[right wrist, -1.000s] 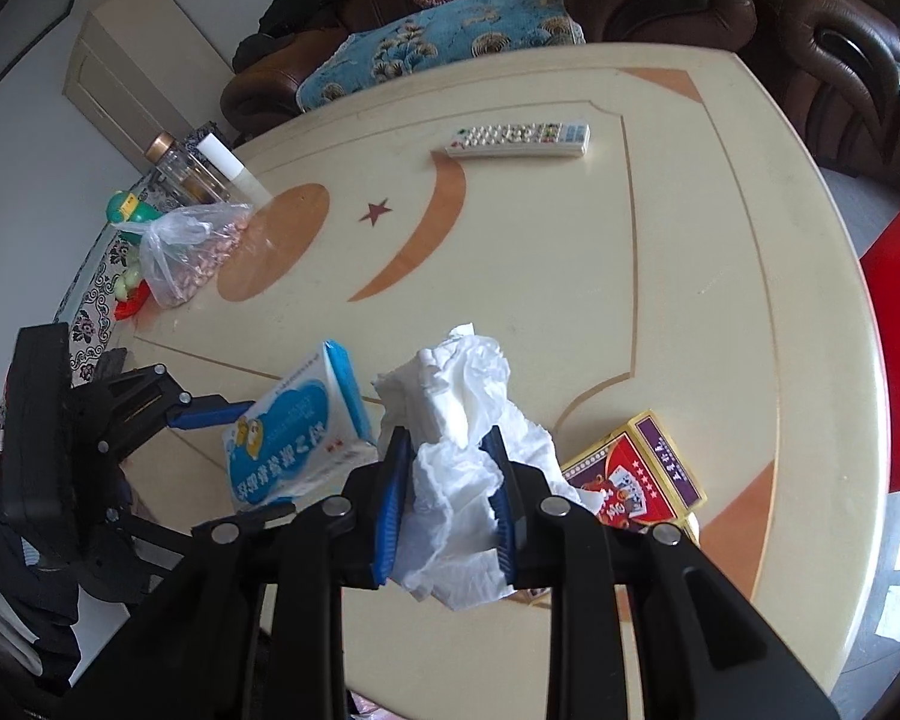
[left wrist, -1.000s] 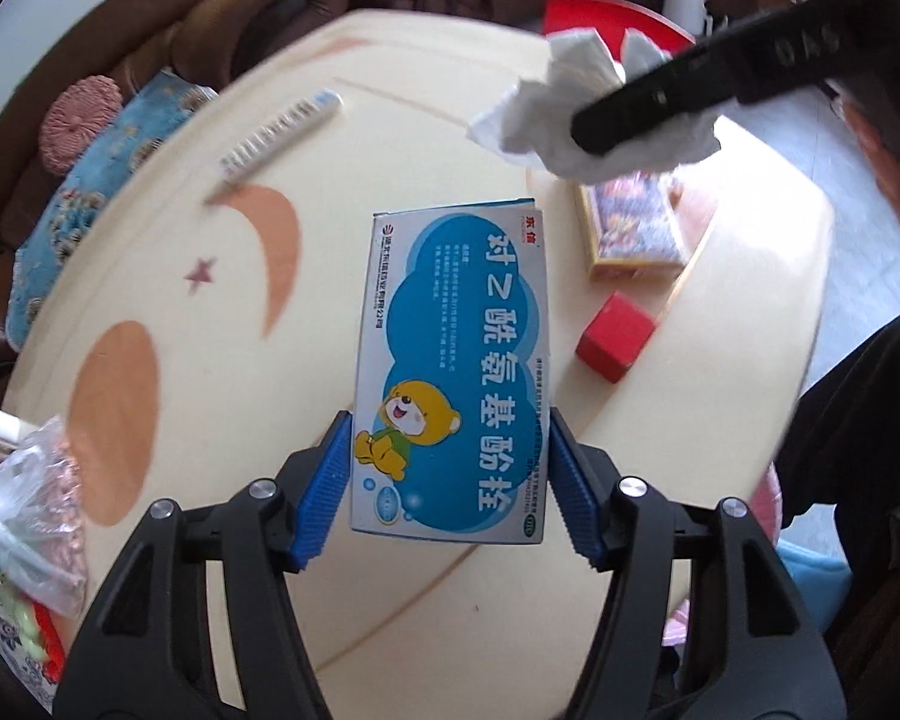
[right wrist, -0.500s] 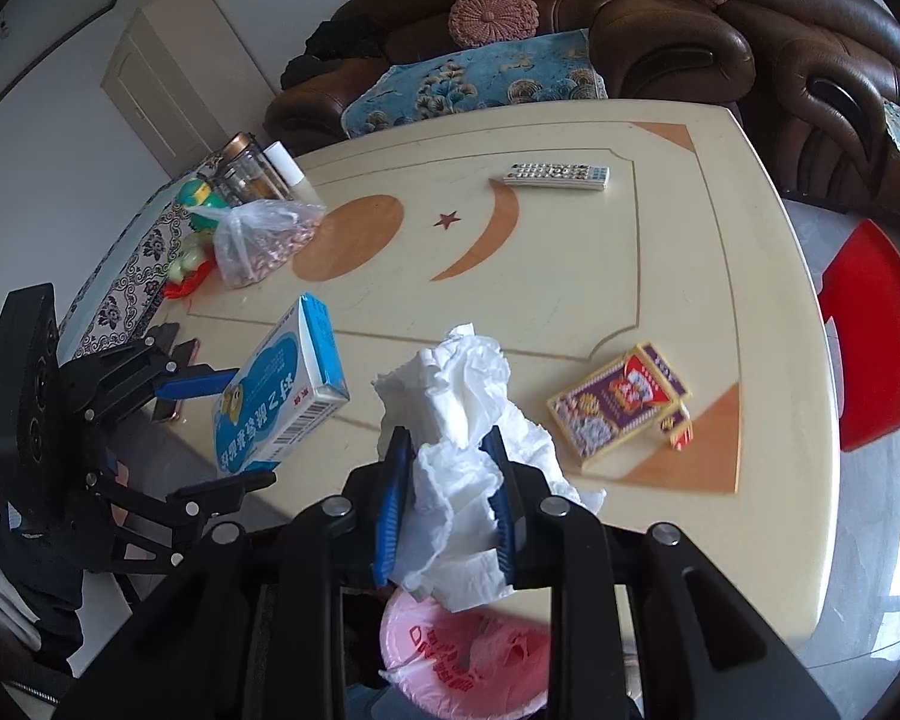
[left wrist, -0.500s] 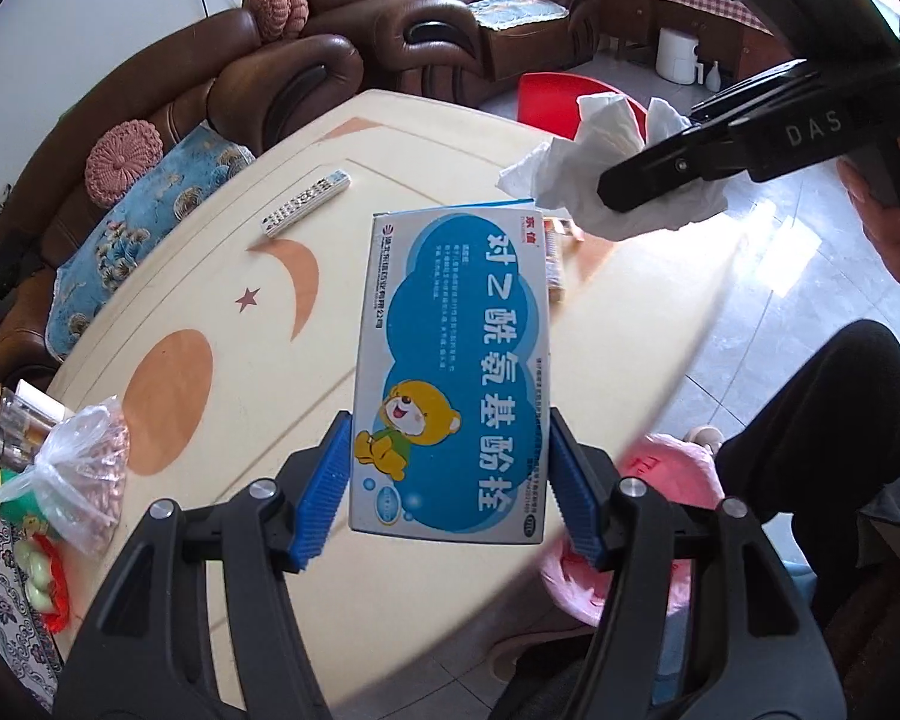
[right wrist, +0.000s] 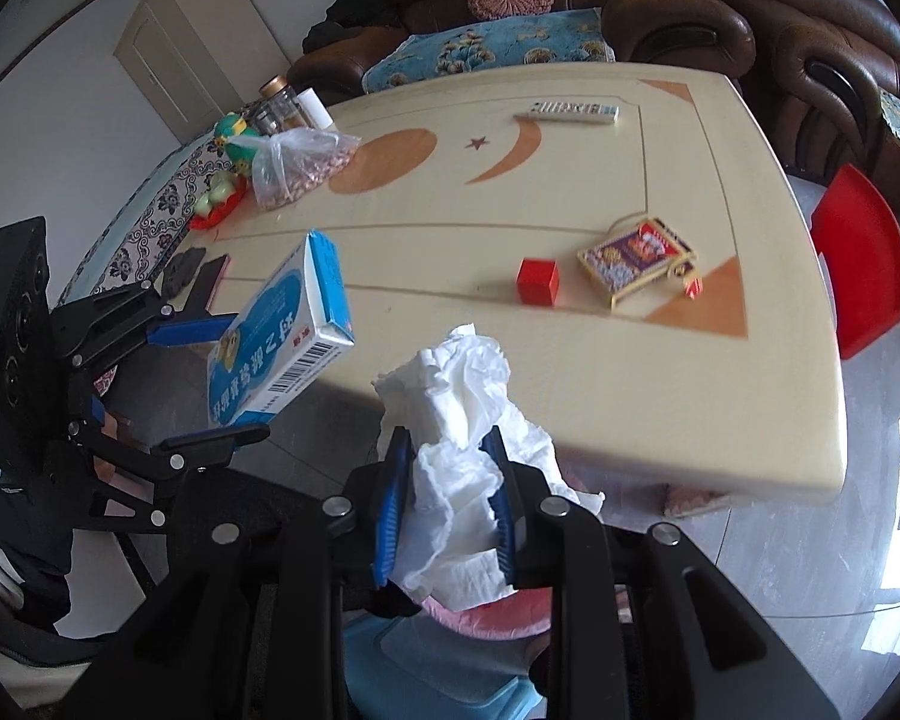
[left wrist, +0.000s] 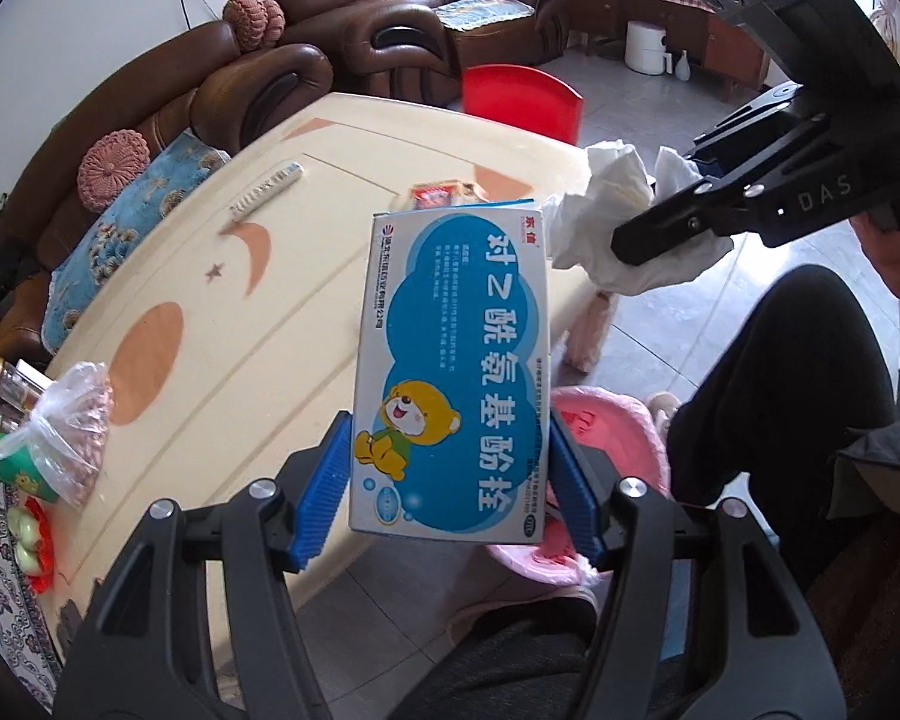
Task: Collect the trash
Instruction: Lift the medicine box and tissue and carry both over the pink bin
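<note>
At the bottom centre of the left wrist view, the left gripper (left wrist: 450,480) clamps a blue and white medicine box (left wrist: 453,372) by its two long sides, blue pads pressed flat against the card; the box runs up the middle of the frame with its cartoon bear near the lower end. Just behind and below the box, at lower right, the pink-lined trash bin (left wrist: 624,444) shows its rim. In the right wrist view, the right gripper (right wrist: 448,501) sits at bottom centre with its pads closed narrowly on a crumpled white tissue (right wrist: 462,420), which bulges up above the fingers and hangs down below them; the pink bin (right wrist: 498,615) peeks out directly under it. To the left in that frame the box (right wrist: 276,342) is held off the near table edge by the other tool. Beyond both tools spreads the cream table (right wrist: 570,360) with its moon and star inlay. On it, right of centre, a small red cube (right wrist: 537,281) stands just beside a box of playing cards (right wrist: 633,261). Farther back, a remote control (right wrist: 573,111) lies near the far edge, and a clear plastic bag (right wrist: 297,165) sits at the upper left. A red stool (right wrist: 864,264) stands off the table's right side, and a brown sofa (right wrist: 690,18) fills the top of the frame.
</note>
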`<state>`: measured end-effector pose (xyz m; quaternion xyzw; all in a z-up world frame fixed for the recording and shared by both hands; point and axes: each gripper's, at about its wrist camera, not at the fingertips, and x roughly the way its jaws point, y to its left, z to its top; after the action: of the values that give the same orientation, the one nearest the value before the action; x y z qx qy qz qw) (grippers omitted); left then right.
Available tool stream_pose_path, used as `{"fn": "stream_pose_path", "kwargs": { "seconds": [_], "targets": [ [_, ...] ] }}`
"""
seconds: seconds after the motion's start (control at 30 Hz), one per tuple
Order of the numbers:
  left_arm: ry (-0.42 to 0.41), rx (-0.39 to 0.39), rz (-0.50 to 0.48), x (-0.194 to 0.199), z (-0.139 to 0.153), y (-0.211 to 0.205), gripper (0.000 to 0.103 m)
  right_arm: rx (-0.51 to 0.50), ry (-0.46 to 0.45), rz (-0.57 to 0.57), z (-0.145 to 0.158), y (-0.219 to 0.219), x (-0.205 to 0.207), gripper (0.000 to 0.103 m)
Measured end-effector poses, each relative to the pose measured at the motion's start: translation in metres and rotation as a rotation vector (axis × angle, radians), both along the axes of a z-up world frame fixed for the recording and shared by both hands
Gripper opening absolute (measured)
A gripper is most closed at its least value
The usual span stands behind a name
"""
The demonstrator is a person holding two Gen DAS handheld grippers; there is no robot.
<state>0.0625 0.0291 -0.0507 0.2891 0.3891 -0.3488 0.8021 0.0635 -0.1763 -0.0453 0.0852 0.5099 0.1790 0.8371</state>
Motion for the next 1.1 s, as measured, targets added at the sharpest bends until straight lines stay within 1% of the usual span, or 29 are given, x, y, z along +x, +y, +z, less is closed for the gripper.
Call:
{"fn": "stream_pose_path", "kwargs": {
  "seconds": [0.17,0.37,0.53,0.77,0.9,1.1],
  "targets": [
    [0.026,0.007,-0.013,-0.017,-0.018,-0.003,0.062,-0.002,0.015,0.003,-0.012,0.002,-0.024,0.025],
    [0.066,0.033,-0.043,-0.035,-0.046,-0.009,0.062,-0.004,0.043,0.005,-0.030,0.004,-0.040,0.025],
    [0.109,0.049,-0.052,-0.042,-0.072,-0.012,0.062,0.005,0.079,-0.003,-0.050,0.002,-0.047,0.025],
    [0.188,0.050,-0.062,-0.046,-0.103,-0.014,0.062,-0.002,0.119,-0.019,-0.082,0.002,-0.052,0.025],
    [0.237,0.059,-0.064,-0.046,-0.124,-0.016,0.062,-0.008,0.153,-0.025,-0.106,0.002,-0.054,0.025],
    [0.313,0.066,-0.057,-0.041,-0.153,-0.019,0.062,0.012,0.212,-0.047,-0.141,-0.003,-0.049,0.025]
  ]
}}
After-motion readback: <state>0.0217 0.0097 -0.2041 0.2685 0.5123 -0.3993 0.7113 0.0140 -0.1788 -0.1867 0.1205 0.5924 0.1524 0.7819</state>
